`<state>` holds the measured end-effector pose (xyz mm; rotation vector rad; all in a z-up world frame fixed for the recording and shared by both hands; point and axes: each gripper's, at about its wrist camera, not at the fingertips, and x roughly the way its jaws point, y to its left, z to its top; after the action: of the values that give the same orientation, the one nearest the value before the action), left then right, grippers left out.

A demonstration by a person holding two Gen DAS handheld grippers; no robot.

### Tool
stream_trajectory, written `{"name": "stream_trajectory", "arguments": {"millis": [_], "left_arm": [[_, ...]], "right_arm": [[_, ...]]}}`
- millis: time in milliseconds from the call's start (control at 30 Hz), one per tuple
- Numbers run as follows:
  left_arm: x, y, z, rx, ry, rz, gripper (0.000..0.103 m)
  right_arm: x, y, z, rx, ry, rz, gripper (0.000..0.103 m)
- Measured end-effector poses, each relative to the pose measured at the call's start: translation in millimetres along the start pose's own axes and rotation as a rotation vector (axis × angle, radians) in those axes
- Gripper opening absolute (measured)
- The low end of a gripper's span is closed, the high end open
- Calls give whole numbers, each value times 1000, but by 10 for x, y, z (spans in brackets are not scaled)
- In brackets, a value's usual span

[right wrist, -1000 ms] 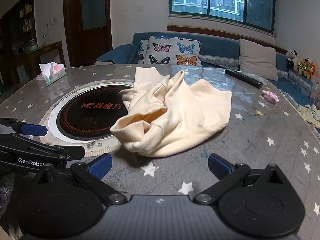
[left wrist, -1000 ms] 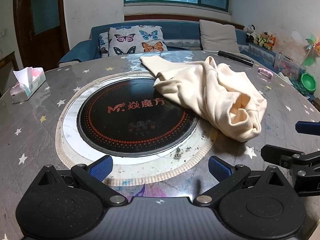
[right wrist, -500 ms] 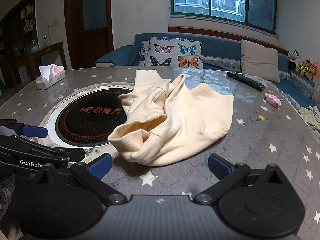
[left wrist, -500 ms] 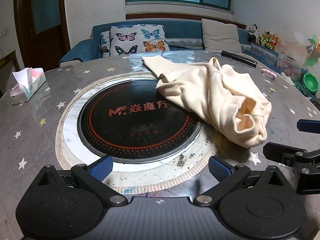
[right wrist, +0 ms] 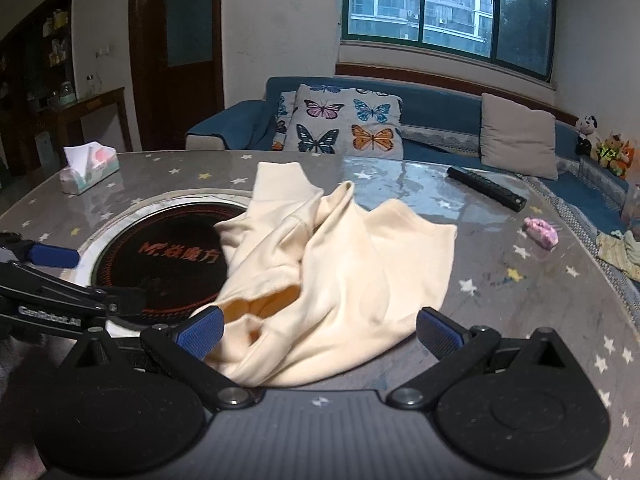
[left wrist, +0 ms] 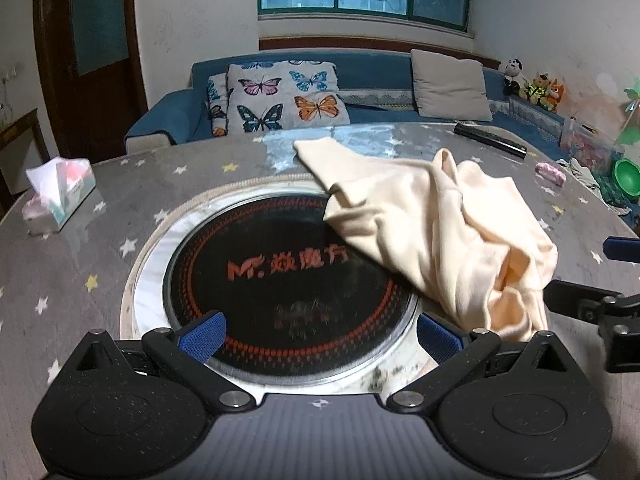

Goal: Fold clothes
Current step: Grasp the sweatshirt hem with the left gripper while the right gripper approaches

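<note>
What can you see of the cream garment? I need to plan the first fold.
The cream garment lies crumpled and unfolded on the star-patterned table, soft knit by its look. One ribbed cuff points toward the sofa. Its left part overlaps the black round cooktop. The near bunched edge lies between the open fingers of the right gripper, ungripped.

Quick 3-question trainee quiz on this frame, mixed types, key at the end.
1. True or false: the cream garment is already folded flat.
2. Which gripper has the garment's near edge between its open jaws? A) left gripper B) right gripper
3. Fill in: the garment partly overlaps the round black ____ set in the table.

Key: 1 false, it lies crumpled; 2 B; 3 cooktop.
</note>
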<state>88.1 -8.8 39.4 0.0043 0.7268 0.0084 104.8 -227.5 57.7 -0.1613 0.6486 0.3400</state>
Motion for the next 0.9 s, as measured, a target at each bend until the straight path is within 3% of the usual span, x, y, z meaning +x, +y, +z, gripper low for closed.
{"name": "stream_trajectory", "arguments": {"millis": [233,633,833,900], "left_arm": [[111,-203,324,42,-37,-40,101],[567,-625,849,96,-32,-178,70],[911,-730,887,88,53,-244,38],[998,-727,868,82,78,-269,16]], "right_arm": [[215,-192,95,40,16,5,103],[493,-396,237,17,49,-32,103],[565,-517,285,8,55,-62,103],[584,-559,304,8,54,-68,103]]}}
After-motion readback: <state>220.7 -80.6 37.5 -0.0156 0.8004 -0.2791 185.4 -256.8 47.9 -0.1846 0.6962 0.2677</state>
